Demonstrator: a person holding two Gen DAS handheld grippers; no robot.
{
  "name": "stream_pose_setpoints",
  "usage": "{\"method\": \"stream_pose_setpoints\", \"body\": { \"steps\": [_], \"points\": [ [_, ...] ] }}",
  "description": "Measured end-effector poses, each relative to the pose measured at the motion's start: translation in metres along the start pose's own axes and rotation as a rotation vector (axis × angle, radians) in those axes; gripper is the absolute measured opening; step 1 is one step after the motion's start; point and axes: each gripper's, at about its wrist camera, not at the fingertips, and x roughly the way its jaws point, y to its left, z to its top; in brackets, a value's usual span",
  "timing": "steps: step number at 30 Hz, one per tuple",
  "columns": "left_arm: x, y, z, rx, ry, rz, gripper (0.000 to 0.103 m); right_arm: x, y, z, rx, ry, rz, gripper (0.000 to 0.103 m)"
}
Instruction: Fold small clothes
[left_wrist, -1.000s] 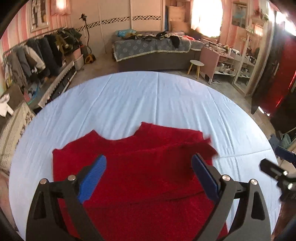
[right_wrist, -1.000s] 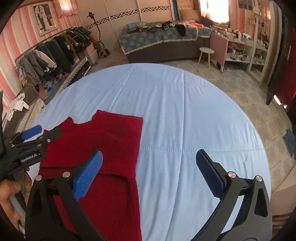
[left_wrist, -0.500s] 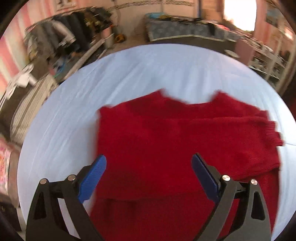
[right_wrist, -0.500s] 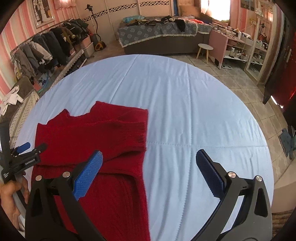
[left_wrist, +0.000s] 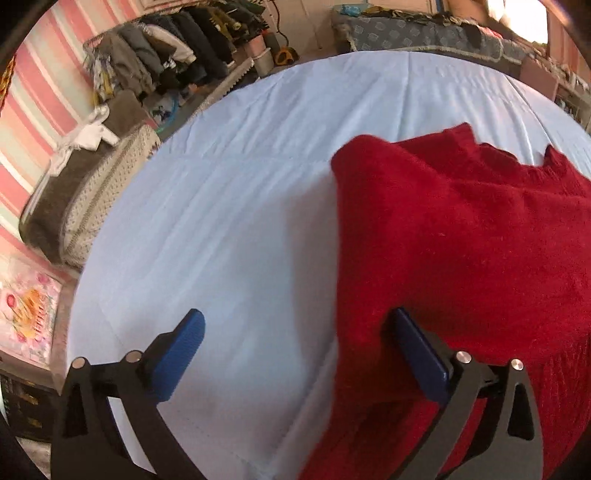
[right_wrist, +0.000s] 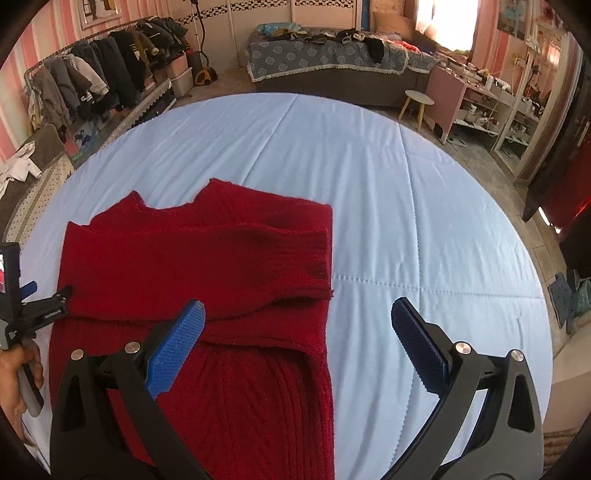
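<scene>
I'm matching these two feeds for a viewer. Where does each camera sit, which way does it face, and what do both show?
Left wrist: on the left gripper, angled down at the left edge of the red sweater on the blue sheet; only its open fingers show.
Right wrist: on the right gripper, angled down over the sweater's right edge; its open fingers, plus the left gripper and the hand holding it.
Shared: sweater, sheet, clothes rack.

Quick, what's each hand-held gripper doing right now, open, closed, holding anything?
Left hand-held gripper: open, jaws just widened, straddling the left edge of the red sweater, nothing gripped.
Right hand-held gripper: open, above the sweater's right edge, holding nothing.
</scene>
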Motion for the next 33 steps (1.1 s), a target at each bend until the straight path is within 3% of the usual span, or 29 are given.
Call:
{"method": "stream_pose_setpoints", "body": {
  "steps": [5,9,14,21,27,33],
  "points": [
    [-0.009,0.008,-0.002,-0.021,-0.033,-0.059,0.101,0.0,-0.002,-0.013,0.015,0.016,0.044,0.1],
    [-0.051,0.017,-0.018,-0.006,-0.121,-0.097,0.1,-0.028,-0.006,-0.033,0.001,-0.017,0.065,0.1],
    [-0.124,0.042,-0.065,-0.06,-0.235,-0.155,0.101,-0.07,-0.005,-0.069,-0.025,-0.077,0.058,0.1],
    [-0.197,0.05,-0.141,-0.023,-0.321,-0.097,0.101,-0.12,0.003,-0.131,-0.05,-0.112,0.017,0.1],
    [-0.215,0.053,-0.21,-0.018,-0.324,-0.135,0.101,-0.165,0.015,-0.195,-0.054,-0.142,0.027,0.1],
    [-0.22,0.058,-0.268,-0.037,-0.318,-0.168,0.101,-0.183,0.021,-0.251,-0.062,-0.131,0.046,0.1]
  ]
}}
